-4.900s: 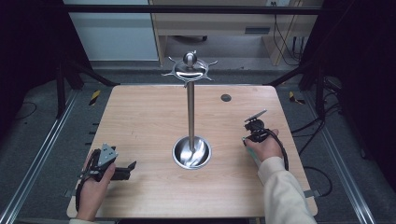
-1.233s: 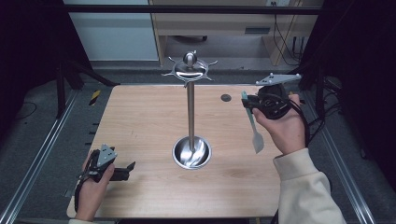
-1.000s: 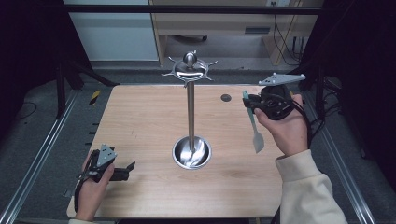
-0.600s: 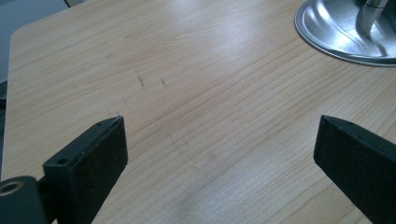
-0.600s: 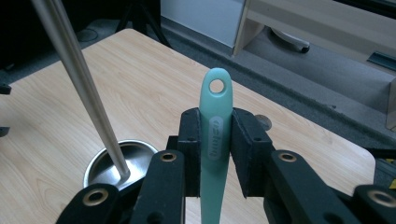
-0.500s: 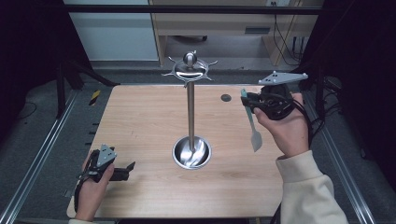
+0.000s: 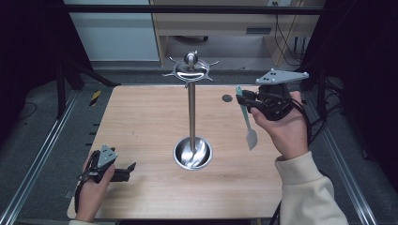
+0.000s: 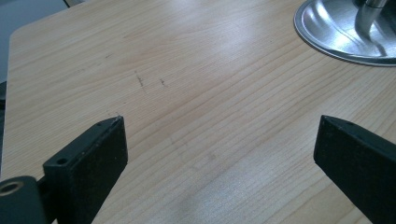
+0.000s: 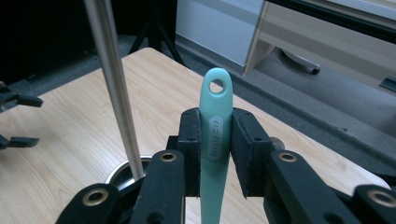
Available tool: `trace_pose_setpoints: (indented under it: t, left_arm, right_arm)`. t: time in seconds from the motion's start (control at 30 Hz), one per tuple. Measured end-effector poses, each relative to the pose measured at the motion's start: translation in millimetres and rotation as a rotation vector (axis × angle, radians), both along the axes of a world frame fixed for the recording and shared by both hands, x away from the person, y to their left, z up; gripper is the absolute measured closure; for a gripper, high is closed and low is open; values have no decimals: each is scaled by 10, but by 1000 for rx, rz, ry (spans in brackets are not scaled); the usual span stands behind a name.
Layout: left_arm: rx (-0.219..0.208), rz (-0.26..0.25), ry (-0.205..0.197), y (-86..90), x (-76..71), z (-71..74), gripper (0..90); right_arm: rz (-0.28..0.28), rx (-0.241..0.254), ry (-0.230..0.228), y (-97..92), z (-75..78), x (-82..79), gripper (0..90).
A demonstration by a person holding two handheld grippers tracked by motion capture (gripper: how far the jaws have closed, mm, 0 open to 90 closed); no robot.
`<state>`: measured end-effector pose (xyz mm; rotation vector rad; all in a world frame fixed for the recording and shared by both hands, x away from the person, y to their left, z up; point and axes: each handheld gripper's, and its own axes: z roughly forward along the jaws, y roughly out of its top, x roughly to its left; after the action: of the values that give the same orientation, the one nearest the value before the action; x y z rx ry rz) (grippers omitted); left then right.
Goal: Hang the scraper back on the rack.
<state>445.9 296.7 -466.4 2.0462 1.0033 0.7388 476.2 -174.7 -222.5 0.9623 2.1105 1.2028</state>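
Scene: a person at a wooden table (image 7: 141, 117) works a hand-held gripper in each hand, with a tall steel hanging stand (image 7: 191, 117) rising from a round dish base at the table's centre.

Right gripper (image 7: 245, 99): raised above the table's far right, jaws pressed on the handle of a teal spatula (image 7: 247, 119), just below its hanging hole (image 9: 216, 86).

Spatula's axis: close to upright, hole end at the top, pale blade hanging down and a little toward the person, clear of the table.

Left gripper (image 7: 126, 171): resting low at the near left corner, jaws spread wide, nothing between them.

Key relation: the stand's hooked crown (image 7: 190, 70) lies to the left of the held spatula, at about the same height or slightly higher; the right hand is far nearer it than the left.

Likely next step: probably carrying the hole leftward to a hook, though which hook is too small to tell.

Risk: the blade could knock the pole in passing.
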Motion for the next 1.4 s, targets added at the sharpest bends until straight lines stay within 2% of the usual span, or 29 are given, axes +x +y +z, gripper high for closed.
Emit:
trace_pose_setpoints:
  t: [0.03,0.4,0.67,1.4]
  left_arm:
    - [0,0,0,0,0,-1,27]
    - [0,-2,0,-5,0,-2,27]
    - [-1,-1,-1,-2,0,-1,27]
    - [0,-3,-1,-5,-3,-1,27]
  right_arm:
    - [10,6,-11,13,19,-10,745]
    - [47,50,-21,55,91,-69,745]
    - [67,63,-46,100,171,-130,744]
    - [117,93,-76,222,303,-241,744]
